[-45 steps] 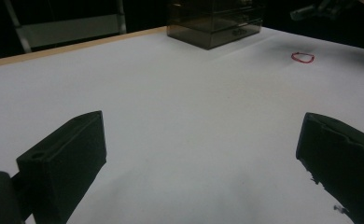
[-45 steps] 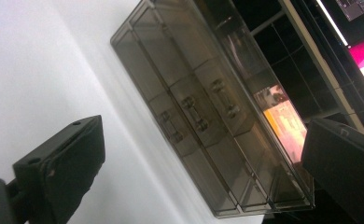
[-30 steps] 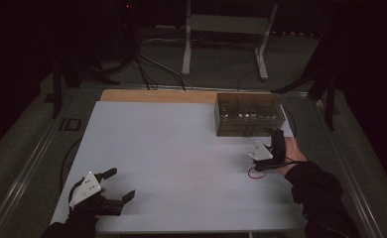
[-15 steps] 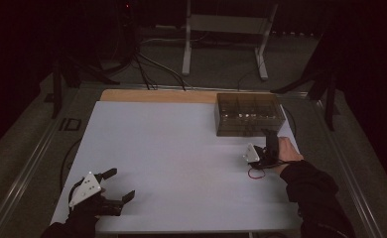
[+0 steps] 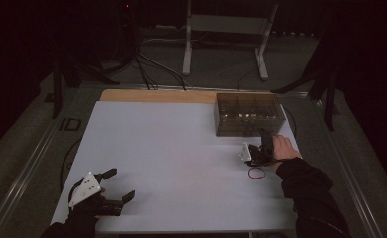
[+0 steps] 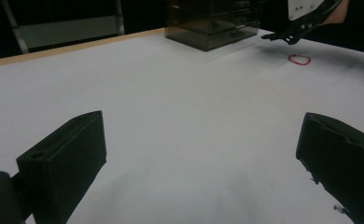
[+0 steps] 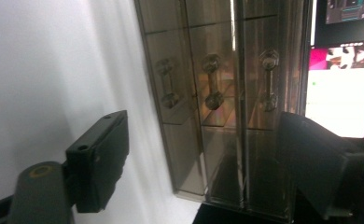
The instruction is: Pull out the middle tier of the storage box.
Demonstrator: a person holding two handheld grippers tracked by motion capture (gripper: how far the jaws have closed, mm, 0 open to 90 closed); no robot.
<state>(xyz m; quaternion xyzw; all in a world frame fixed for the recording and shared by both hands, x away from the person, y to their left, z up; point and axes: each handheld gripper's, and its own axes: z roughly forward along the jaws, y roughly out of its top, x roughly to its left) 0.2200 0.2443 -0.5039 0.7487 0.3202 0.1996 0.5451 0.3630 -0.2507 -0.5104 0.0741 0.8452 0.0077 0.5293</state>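
Note:
A smoky clear drawer box (image 5: 248,114) stands at the table's far right. My right gripper (image 5: 262,147) hovers just in front of it, held in a hand with a dark sleeve. In the right gripper view the box (image 7: 217,93) shows three drawer handles ahead of the jaws. This gripper (image 7: 208,163) is open, its jaws have just been closing, and nothing is between them. A red rubber band (image 5: 255,173) lies on the white table close to that hand. My left gripper (image 5: 122,183) rests at the near left, wide open and empty (image 6: 199,154).
The white tabletop (image 5: 181,148) has a wooden strip (image 5: 157,95) along its far edge. A metal stand (image 5: 226,29) and cables are on the floor beyond. A lit screen (image 7: 339,93) glows past the box in the right gripper view.
My right gripper has shifted a little left and lower in front of the drawer box. The left gripper has stayed where it was.

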